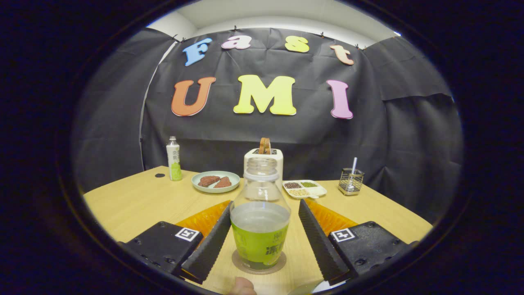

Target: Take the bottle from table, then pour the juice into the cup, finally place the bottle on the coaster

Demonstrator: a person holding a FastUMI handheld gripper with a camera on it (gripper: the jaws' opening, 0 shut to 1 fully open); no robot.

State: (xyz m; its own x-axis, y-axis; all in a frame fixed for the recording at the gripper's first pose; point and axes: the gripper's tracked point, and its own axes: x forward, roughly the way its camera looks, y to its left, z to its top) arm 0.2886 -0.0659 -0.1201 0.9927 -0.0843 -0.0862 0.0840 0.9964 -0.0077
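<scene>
We see the tool (260,239) with its two ridged black fingers (208,246) spread wide apart, one on each side of the bottle (260,221). Neither finger presses on the bottle; a strip of bare wood shows between each finger and the bottle's sides, so the tool holds nothing. The bottle stands upright on the round brown coaster (258,268), near the edge of the bench (135,205) closest to us. It has no cap, its upper half is clear, a liquid line sits about halfway up, and a green label wraps the lower half.

Beyond the fingers, toward the far edge of the bench, we find a pale green plate (215,181) with two brown pieces on it, a white toaster (263,159) partly hidden behind the bottle's neck, and a white divided tray (304,189) of seeds or grains. At the far right corner stands a small wire holder (351,181) with a thin utensil in it. Toward the far left corner is a second, slim capped bottle (174,159) beside a small dark dot (159,175) we cannot identify.

At the near edge, a rounded fingertip-like shape (241,286) is cut off, and a pale curved rim (305,289) beside it is too cropped for us to tell whether it is the cup.
</scene>
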